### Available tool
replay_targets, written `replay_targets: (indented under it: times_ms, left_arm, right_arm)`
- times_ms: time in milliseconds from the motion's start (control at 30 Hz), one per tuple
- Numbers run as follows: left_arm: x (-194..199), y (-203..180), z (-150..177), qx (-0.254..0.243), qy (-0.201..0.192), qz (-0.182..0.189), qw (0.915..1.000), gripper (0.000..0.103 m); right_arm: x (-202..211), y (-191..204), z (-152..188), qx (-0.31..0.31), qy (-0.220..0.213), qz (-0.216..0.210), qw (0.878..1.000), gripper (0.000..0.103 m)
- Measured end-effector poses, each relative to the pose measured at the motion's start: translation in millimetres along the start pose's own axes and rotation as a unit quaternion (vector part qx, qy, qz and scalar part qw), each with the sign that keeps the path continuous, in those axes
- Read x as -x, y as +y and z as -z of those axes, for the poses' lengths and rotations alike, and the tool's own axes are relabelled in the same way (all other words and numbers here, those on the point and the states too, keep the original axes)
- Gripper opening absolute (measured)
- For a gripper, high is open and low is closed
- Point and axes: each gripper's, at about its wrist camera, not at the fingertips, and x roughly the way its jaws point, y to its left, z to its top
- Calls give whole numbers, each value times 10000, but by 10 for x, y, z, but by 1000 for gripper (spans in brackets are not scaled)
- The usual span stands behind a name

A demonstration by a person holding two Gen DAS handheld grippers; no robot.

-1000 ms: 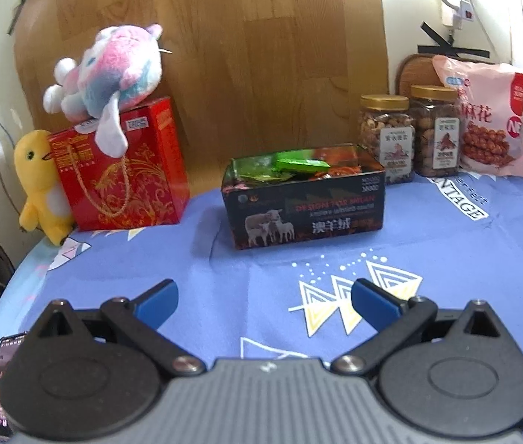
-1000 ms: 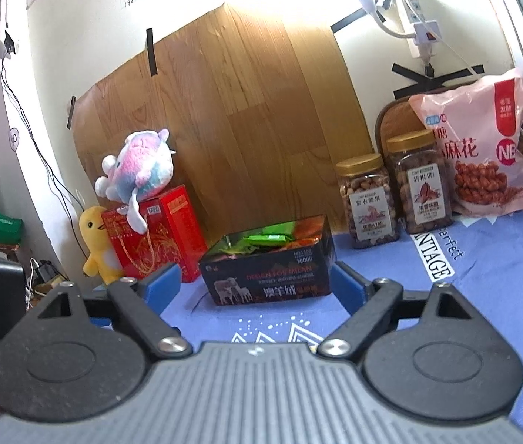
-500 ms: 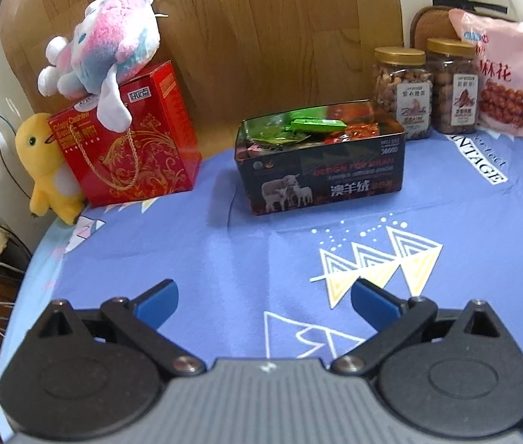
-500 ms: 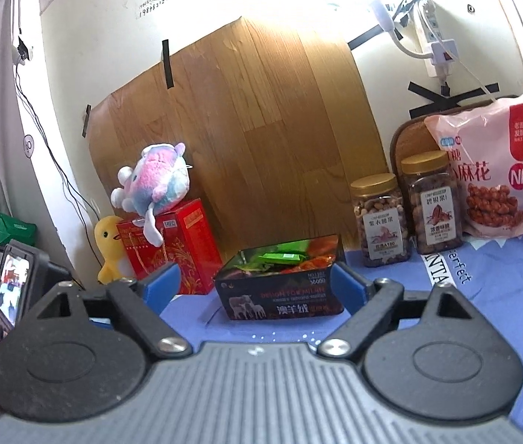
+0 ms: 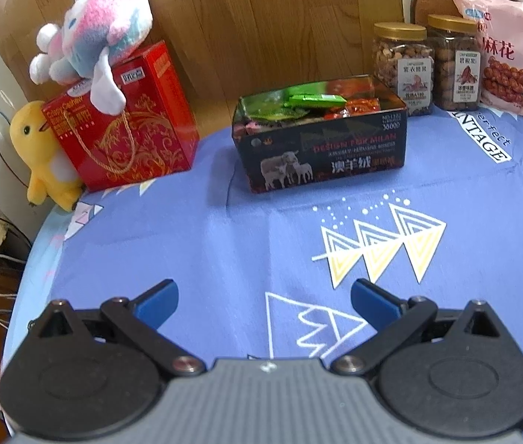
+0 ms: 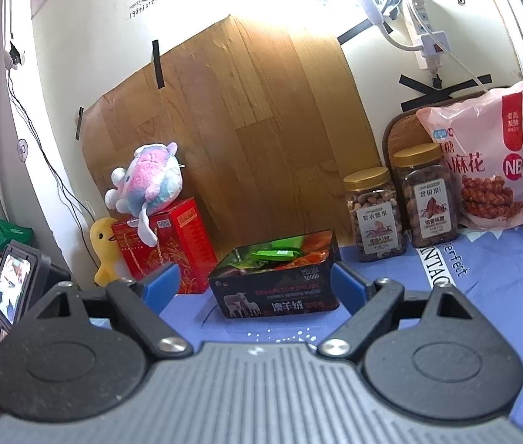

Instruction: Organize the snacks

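Both spread grippers, left gripper (image 5: 264, 296) and right gripper (image 6: 254, 283), face the snack box (image 5: 322, 140) ahead.

both grippers, left (image 5: 264, 298) and right (image 6: 254, 284), have blue fingertips, black linkages with silver screws, round black housings, ribbed grey bodies.

A blue patterned tablecloth (image 5: 246, 244) covers a round table against a pale wall (image 6: 87, 55), where a wood-grain sheet (image 6: 246, 125) is taped up with black tape. A white power strip (image 6: 428, 37) hangs upper right; strong light washes the wall above.
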Motion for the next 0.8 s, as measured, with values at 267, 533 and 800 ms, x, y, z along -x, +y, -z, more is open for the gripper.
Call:
replay_targets:
  times_ms: [267,533,800]
  left_arm:
    - [67,13,-24,27,-75,65,9999,103]
    - [128,-1,-39,52,-177,108,9998,103]
    - [155,-3,-30,85,-174,168,9997,103]
  right_arm:
    - [-23,24,47,30,69,-33,10000,91]
    - [-43,24,66,35,122,-26,9999,91]
    - [-53,19,74,32,142,-16,9999,91]
